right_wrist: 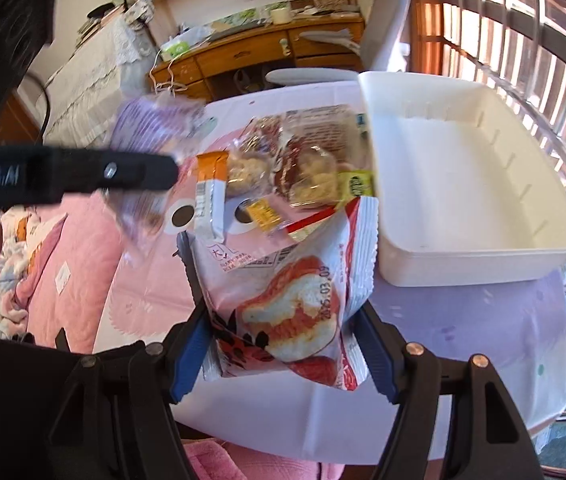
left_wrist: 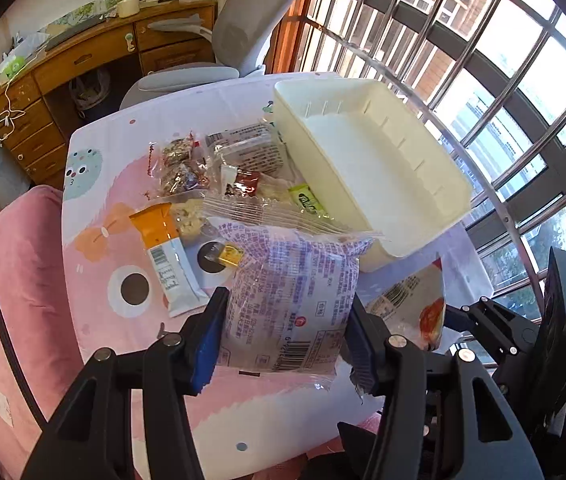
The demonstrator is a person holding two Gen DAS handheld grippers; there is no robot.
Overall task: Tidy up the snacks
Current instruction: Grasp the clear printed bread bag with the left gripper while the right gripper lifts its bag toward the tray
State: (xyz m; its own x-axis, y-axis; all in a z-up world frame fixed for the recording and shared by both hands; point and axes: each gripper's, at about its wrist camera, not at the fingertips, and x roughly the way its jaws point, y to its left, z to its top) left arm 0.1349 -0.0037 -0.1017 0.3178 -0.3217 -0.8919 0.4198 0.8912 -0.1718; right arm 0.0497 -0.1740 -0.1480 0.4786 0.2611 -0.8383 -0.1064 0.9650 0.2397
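Observation:
My left gripper (left_wrist: 283, 336) is shut on a purple-printed snack bag (left_wrist: 291, 296) and holds it above the table. My right gripper (right_wrist: 283, 344) is shut on a red and white pastry bag (right_wrist: 283, 300), also seen in the left wrist view (left_wrist: 415, 308). The white bin (left_wrist: 367, 160) stands open and empty at the table's far right, and shows in the right wrist view (right_wrist: 463, 184). A pile of snacks (left_wrist: 235, 172) lies left of the bin: an orange and white bar (left_wrist: 163, 248), a small yellow packet (left_wrist: 231, 256), a green packet (left_wrist: 307, 200).
The table has a pink cartoon cloth (left_wrist: 99, 184). A grey office chair (left_wrist: 243, 24) and a wooden desk (left_wrist: 95, 56) stand behind it. A barred window (left_wrist: 483, 60) runs along the right. A pink cushion (left_wrist: 11, 280) lies at the left.

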